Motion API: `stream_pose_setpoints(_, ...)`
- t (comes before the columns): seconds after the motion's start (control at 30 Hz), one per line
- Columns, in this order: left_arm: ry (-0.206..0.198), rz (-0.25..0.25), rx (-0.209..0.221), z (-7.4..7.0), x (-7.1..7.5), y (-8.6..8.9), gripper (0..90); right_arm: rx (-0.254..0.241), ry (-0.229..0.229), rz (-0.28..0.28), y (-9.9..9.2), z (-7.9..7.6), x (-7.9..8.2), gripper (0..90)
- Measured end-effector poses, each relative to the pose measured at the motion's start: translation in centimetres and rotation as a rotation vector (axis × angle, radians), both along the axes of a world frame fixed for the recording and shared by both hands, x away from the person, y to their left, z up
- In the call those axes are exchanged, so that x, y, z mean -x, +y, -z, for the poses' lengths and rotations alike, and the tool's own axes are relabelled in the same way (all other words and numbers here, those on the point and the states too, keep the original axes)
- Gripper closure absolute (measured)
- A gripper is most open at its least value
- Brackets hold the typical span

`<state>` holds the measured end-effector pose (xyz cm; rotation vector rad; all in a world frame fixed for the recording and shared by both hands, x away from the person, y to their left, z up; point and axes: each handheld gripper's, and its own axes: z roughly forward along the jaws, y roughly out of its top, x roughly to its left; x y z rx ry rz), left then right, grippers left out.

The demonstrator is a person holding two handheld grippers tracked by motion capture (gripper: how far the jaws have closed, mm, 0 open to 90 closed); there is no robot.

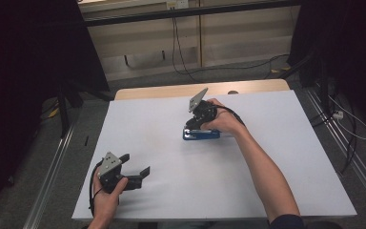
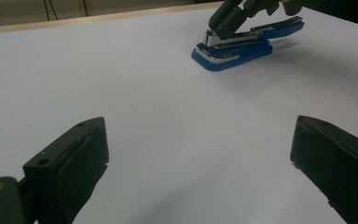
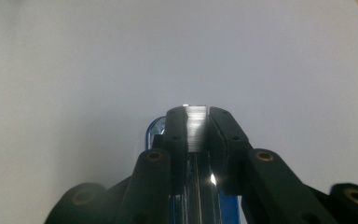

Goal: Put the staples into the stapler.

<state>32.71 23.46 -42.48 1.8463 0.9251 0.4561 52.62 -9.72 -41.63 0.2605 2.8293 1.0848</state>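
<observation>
The left gripper [image 1: 134, 171] rested idle, jaws apart, at the near table edge. Mid-table, the right gripper [image 3: 197, 122] clamped the blue stapler's [image 2: 242, 44] metal arm; that narrow pinch could slip, dropping the stapler.

A white worktop [image 1: 171, 119] with a wooden far edge stands on grey floor [image 1: 143, 78]. Black cables [image 1: 181, 52] trail beyond it, below pale wall panels [image 1: 228, 38].

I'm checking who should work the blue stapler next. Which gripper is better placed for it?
The right gripper: its jaws are already shut on the metal top of the blue stapler. The left gripper stands open near the table's front edge, well away from it.
</observation>
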Motion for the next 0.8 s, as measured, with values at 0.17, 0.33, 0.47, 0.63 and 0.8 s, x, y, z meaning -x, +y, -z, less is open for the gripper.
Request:
stream_pose_setpoints(0.17, 0.0, 0.002, 0.0, 0.0, 0.0, 0.0, 4.4, -0.002, 0.002, 0.013, 0.0, 0.0, 0.0, 75.6)
stream_pose_setpoints(0.33, 0.001, -0.002, 0.001, 0.0, 0.0, 0.1, 4.4, -0.009, 0.01, 0.046, -0.2, 0.0, 0.0, 70.2)
stream_pose_setpoints(0.47, -0.002, -0.004, 0.007, 0.0, 0.0, 0.1, 4.4, -0.064, 0.022, 0.115, -0.6, 0.0, 0.0, 62.9)
stream_pose_setpoints(0.63, -0.001, -0.002, 0.001, 0.0, 0.0, 0.1, 4.4, -0.103, 0.005, 0.182, -0.7, 0.0, 0.3, 44.9)
stream_pose_setpoints(0.8, 0.001, -0.003, 0.001, 0.0, 0.0, 0.1, 4.4, -0.143, 0.006, 0.25, -1.0, 0.0, 0.8, 34.5)
